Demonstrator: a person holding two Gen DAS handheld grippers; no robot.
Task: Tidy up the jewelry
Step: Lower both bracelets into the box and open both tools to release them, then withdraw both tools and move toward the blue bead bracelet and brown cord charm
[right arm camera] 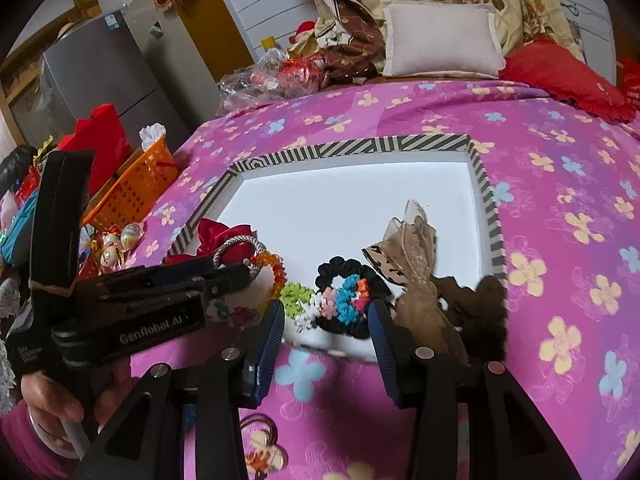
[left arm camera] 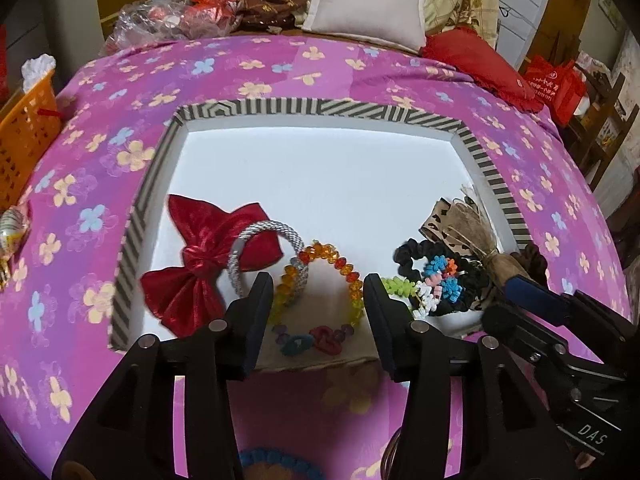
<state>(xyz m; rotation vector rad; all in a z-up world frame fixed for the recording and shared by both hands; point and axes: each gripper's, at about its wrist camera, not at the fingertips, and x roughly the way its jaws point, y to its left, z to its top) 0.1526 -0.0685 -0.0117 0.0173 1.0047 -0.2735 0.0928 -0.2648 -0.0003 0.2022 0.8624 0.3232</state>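
A tray with a striped rim (left arm camera: 248,106) and white floor lies on the pink flowered bedspread. In its near part lie a red bow (left arm camera: 196,264), a silver bangle (left arm camera: 240,256) and an amber beaded bracelet (left arm camera: 320,280). My left gripper (left arm camera: 316,292) is open just above the bracelet, its pads clear of the beads. To the right sit a black scrunchie (right arm camera: 344,276), small coloured hair ties (right arm camera: 340,300) and a leopard-print bow (right arm camera: 412,252). My right gripper (right arm camera: 326,316) is open at the tray's near edge with nothing between its pads. The left gripper (right arm camera: 236,276) shows beside it, over the bangle.
An orange basket (right arm camera: 136,188) stands off the bed's left side. A white pillow (left arm camera: 368,16), a red cushion (left arm camera: 476,60) and plastic bags lie at the far end. A blue scrunchie (left arm camera: 272,460) and a thin hair tie (right arm camera: 260,428) lie on the bedspread near me. A brown fluffy piece (right arm camera: 486,308) sits at the tray's right corner.
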